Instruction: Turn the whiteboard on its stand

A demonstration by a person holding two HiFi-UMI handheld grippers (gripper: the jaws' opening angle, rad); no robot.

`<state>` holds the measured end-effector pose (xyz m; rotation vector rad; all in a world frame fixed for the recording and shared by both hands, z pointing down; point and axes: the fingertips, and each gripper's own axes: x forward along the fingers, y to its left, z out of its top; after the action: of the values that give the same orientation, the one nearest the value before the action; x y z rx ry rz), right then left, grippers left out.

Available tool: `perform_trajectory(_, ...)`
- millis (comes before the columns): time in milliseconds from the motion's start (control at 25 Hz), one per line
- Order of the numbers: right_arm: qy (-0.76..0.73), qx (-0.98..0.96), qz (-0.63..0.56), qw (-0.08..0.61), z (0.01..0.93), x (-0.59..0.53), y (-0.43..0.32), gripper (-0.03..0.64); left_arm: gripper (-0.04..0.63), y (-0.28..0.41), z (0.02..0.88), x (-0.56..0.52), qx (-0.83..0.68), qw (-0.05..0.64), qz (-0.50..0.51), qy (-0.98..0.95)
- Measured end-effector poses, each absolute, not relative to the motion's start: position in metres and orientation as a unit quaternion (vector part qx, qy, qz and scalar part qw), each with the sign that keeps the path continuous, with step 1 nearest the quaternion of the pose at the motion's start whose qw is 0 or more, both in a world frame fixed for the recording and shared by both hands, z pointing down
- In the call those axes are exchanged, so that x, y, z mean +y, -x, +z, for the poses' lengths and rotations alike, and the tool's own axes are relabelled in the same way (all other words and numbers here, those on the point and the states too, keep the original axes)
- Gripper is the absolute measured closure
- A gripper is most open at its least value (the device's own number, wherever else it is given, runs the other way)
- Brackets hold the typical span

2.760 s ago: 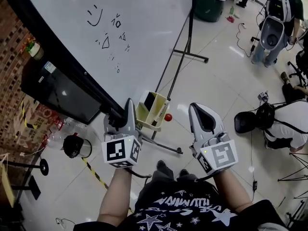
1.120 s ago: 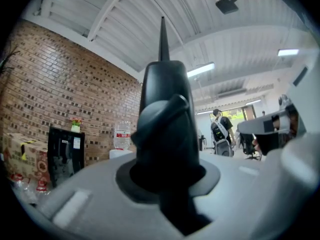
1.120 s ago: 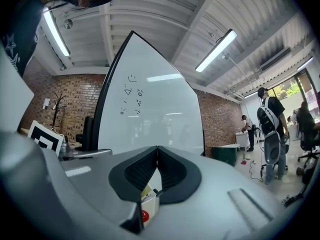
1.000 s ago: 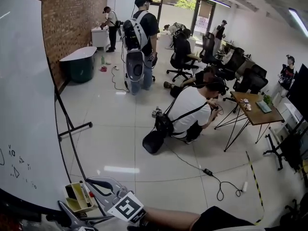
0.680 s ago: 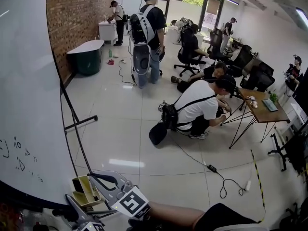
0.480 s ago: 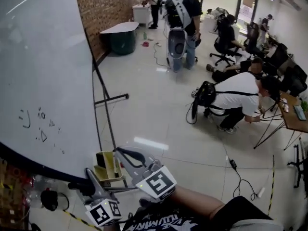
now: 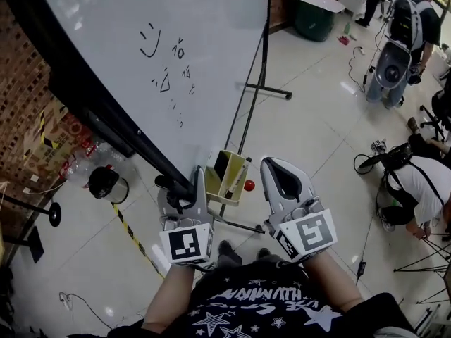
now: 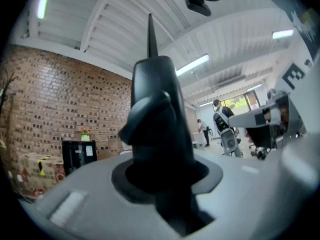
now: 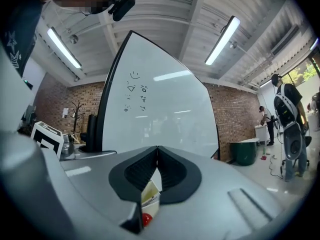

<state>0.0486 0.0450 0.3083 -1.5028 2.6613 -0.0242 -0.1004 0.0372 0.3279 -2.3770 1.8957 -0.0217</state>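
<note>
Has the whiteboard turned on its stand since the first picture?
No: the whiteboard leans as before, its right edge along the stand post.

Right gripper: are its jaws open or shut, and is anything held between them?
Shut, holding nothing. In the right gripper view the right gripper has its jaw tips meeting, and the whiteboard stands beyond them.

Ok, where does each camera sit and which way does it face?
Head view: on the person's head, steeply down at the black-framed white whiteboard; forearms, left hand-held gripper and right hand-held gripper show.
Left gripper view: along its jaws, just opening, black frame edge between them.
Right gripper view: along its closed jaws at the whiteboard.
Head and right views share its scribbles.
</note>
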Motion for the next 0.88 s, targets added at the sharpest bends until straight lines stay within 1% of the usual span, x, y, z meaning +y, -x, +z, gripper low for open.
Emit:
perform_trajectory(80, 0.480, 0.876, -0.004, 0.042, 0.308, 0.045, -0.046, 0.609, 0.432, 0.103, 0.332, 0.042, 0.633, 0.049, -0.015, 0.772)
perform_trajectory(240, 0.452, 0.891, -0.007, 0.042, 0.310, 0.050, -0.037, 0.608, 0.420, 0.109, 0.340, 0.055, 0.656, 0.025, -0.015, 0.755)
perform_trajectory(320, 0.436, 0.899, -0.013, 0.042, 0.312, 0.053, -0.031, 0.609, 0.403, 0.112, 0.343, 0.062, 0.668, 0.017, -0.019, 0.744)
perform_trajectory(600, 0.386, 0.921, -0.023, 0.045, 0.317, 0.073, -0.018, 0.608, 0.403, 0.115, 0.359, 0.110, 0.711, -0.013, -0.020, 0.703)
perform_trajectory(680, 0.374, 0.926, -0.027, 0.045, 0.320, 0.080, -0.014, 0.609, 0.427, 0.112, 0.367, 0.125, 0.717, -0.021, -0.018, 0.697)
perform_trajectory(720, 0.370, 0.928, -0.027, 0.044, 0.323, 0.083, -0.013, 0.607, 0.458, 0.109, 0.371, 0.131, 0.717, -0.024, -0.018, 0.696)
perform_trajectory(760, 0.365, 0.930, -0.030, 0.043, 0.326, 0.087, -0.011, 0.607, 0.510, 0.105, 0.374, 0.136, 0.716, -0.026, -0.020, 0.697)
perform_trajectory(800, 0.358, 0.932, -0.035, 0.042, 0.329, 0.091, -0.008, 0.607, 0.588, 0.101, 0.377, 0.140, 0.715, -0.028, -0.022, 0.698)
perform_trajectory(880, 0.347, 0.936, -0.040, 0.040, 0.335, 0.098, -0.004, 0.607, 0.589, 0.093, 0.377, 0.144, 0.715, -0.026, -0.024, 0.698)
